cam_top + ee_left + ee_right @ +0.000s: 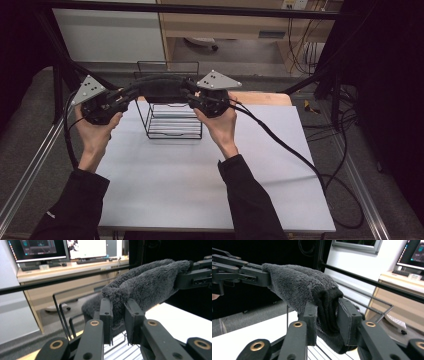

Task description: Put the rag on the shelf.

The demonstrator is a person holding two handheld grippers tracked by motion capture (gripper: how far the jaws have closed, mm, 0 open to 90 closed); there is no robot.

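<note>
Fingers (106, 315) of the left gripper (117, 322) pinch one end of a folded dark grey towel (147, 282), the fuzzy cloth bunched between the two pads. Fingers (310, 320) of the right gripper (327, 322) pinch the opposite end, where the cloth hangs in a dark fold between the pads.

In the high view the towel (161, 89) runs crosswise, its long axis from nine o'clock to three o'clock, sagging hardly at all, stretched between the left gripper (131, 92) and the right gripper (189, 92). It hangs in the air just above the top edge of a black wire rack (172, 122), toward the rack's twelve o'clock side; whether it touches the wire I cannot tell.

The rack stands upright on a pale sheet covering the table (200, 185), near the table's far edge. A person's two hands in black sleeves hold the grippers, cables trailing off toward three and nine o'clock. Beyond, at twelve o'clock, are a wooden desk (62, 270) with monitors (35, 250) and a dark frame bar.
</note>
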